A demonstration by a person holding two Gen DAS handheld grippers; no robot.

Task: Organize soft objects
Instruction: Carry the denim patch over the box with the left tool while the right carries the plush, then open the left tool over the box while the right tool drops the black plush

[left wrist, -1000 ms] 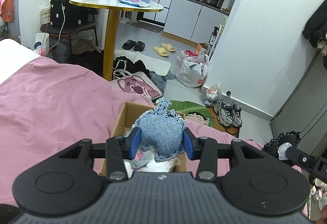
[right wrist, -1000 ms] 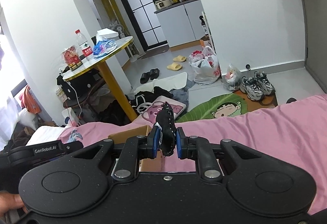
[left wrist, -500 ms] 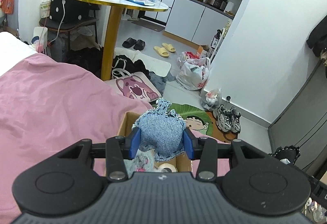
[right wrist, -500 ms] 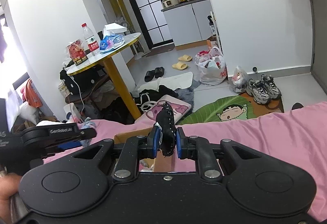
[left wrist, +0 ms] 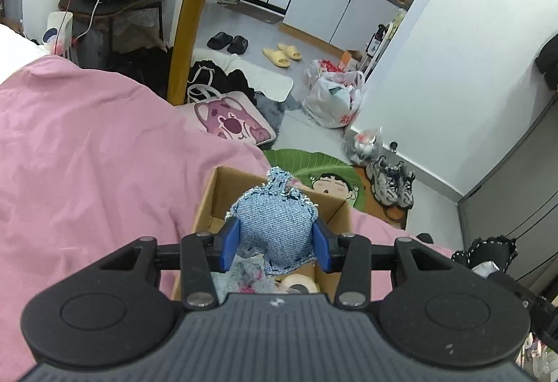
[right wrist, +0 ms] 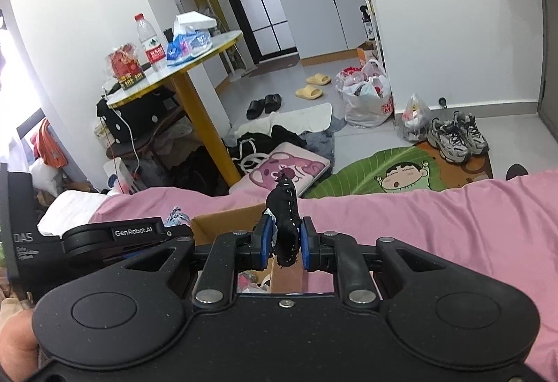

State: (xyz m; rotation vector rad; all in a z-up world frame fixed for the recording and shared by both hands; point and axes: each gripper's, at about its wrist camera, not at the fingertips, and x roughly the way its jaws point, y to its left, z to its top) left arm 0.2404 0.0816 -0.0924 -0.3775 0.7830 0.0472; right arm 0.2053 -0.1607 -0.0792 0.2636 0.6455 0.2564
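The left gripper (left wrist: pixel 275 242) is squeezing a denim pouch (left wrist: pixel 275 225) above the cardboard box (left wrist: pixel 223 193) on the pink blanket (left wrist: pixel 87 172), probably for dropping inside. The right gripper (right wrist: pixel 283 244) is pinching a black pouch (right wrist: pixel 284 225) beside the box.

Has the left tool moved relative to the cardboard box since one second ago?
Yes. The left tool, shut on the denim toy, has moved forward over the cardboard box.
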